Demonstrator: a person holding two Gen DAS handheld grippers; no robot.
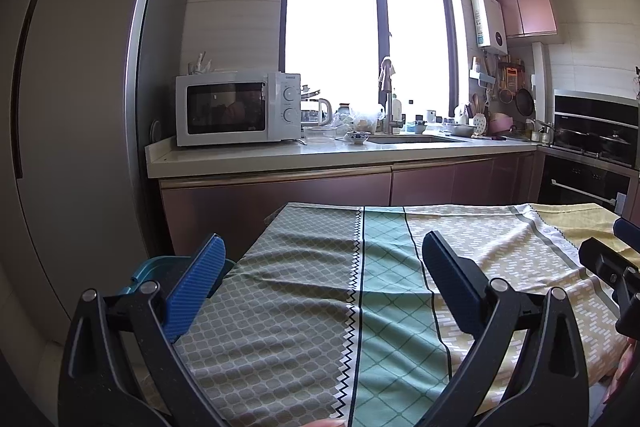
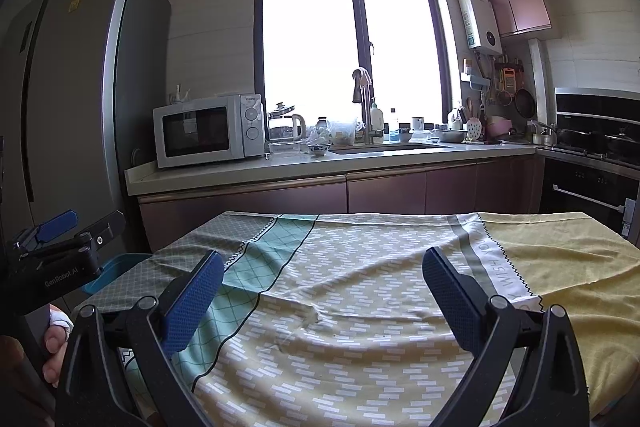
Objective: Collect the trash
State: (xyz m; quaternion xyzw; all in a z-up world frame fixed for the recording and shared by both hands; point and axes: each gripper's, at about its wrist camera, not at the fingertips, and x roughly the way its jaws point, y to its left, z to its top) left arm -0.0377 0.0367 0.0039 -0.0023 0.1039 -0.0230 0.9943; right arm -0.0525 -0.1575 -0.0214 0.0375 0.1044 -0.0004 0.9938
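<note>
Both my jaws stand wide apart with nothing between them: my left gripper (image 1: 324, 279) and my right gripper (image 2: 322, 291) hover over the table (image 2: 360, 267). I see no trash on its wrinkled patchwork cloth, so either collecting hasn't begun or the cloth is already cleared; I cannot tell which. A teal plastic bin (image 1: 160, 267) sits at nine o'clock off the table's edge. My pads (image 1: 196, 287) are ribbed blue rubber.

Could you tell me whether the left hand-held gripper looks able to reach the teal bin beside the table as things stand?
Probably yes. The left hand-held gripper is open and empty above the tablecloth, and the teal bin sits just past the table's left edge, beside its left finger, with nothing visible between them.
</note>
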